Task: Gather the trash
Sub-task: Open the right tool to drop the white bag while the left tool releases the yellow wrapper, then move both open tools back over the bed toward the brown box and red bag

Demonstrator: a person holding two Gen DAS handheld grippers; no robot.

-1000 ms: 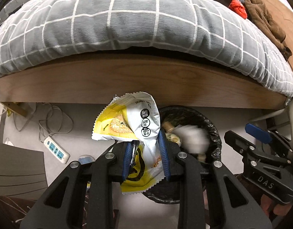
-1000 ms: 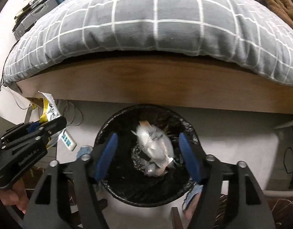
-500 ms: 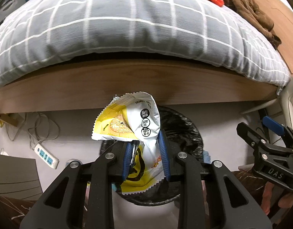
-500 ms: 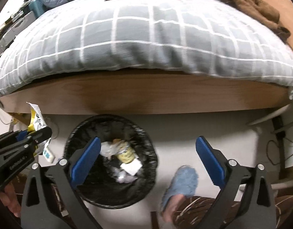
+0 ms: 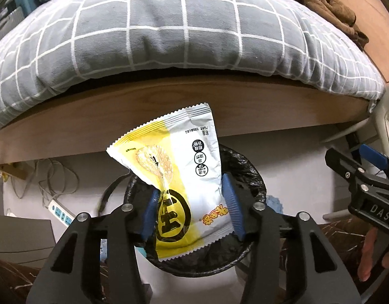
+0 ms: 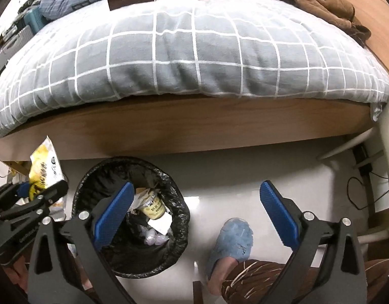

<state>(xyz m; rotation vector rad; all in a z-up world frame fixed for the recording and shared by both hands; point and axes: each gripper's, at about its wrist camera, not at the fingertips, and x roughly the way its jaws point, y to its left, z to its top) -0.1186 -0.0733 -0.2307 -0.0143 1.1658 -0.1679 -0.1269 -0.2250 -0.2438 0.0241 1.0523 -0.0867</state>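
Crinkled yellow-and-white snack wrapper point(image 5: 184, 177) sits between left gripper point(image 5: 192, 207) fingers, now opening; right gripper point(image 6: 194, 212) wide open, empty

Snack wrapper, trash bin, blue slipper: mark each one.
snack wrapper point(image 5: 192, 177), left wrist view, middle of its printed face
trash bin point(image 6: 179, 235), right wrist view, right rim of black liner
blue slipper point(image 6: 232, 240), right wrist view, fuzzy top

- Left gripper point(image 5: 192, 202): jaws, clamped on the yellow-and-white snack wrapper point(image 5: 184, 177) a second ago, now opening; wrapper unfolded and tilted between the pads, above the black-lined trash bin point(image 5: 255, 182).
- Right gripper point(image 6: 194, 210): jaws spread wider, now off to the bin's right, over floor and blue slipper point(image 6: 231, 243).
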